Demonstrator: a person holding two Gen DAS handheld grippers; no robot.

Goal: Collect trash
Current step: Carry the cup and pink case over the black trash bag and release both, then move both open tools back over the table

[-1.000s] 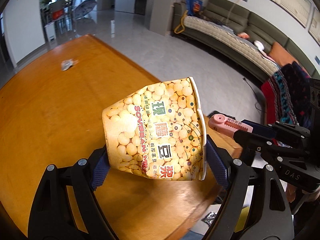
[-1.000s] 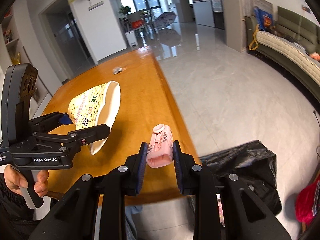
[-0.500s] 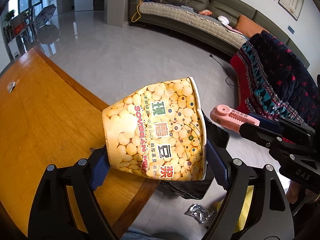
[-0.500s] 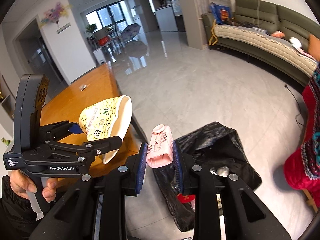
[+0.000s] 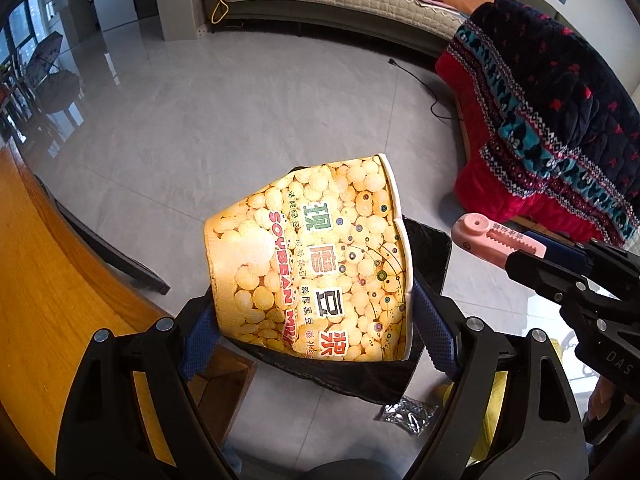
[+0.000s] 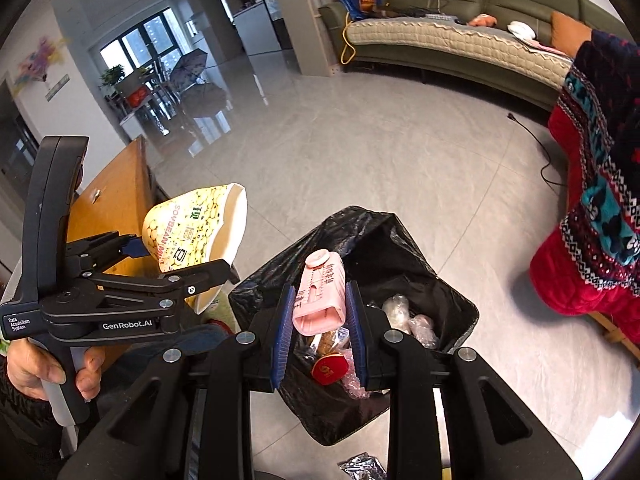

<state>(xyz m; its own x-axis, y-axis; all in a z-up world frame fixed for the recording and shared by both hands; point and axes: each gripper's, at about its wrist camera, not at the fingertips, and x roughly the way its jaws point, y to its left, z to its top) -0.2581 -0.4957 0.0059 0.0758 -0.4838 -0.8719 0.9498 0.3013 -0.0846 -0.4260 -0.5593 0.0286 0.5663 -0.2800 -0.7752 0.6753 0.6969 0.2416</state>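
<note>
**Both tongs loaded above the trash bag**

The floor (image 6: pixel 360 152) under me is pale grey glossy tile, reflecting the windows at the far end of the room. A long olive sofa (image 6: pixel 460 40) curves along the far wall, and a red and navy patterned blanket (image 5: pixel 560 120) hangs at the right. The orange wooden table (image 5: pixel 48 280) sits off to my left, its edge just beside my left tongs.

My left gripper (image 5: pixel 316 320) stands wide, its blue pads pressed against the sides of a yellow soybean-milk paper cup (image 5: pixel 312 264), which lies tilted with its mouth to the right. My right gripper (image 6: pixel 318 320) is narrow, clamped on a small pink bottle (image 6: pixel 320 296), cap pointing away from me. The bottle hangs over the open mouth of the black trash bag (image 6: pixel 280 276) on the floor; the cup is held just left of the bag.

The cup blocks most of the bag in my left view. Inside the bag I make out crumpled plastic and something red, but not what they are. A silvery wrapper (image 5: pixel 408 414) lies on the floor beside the bag, partly cut off by my fingers.
</note>
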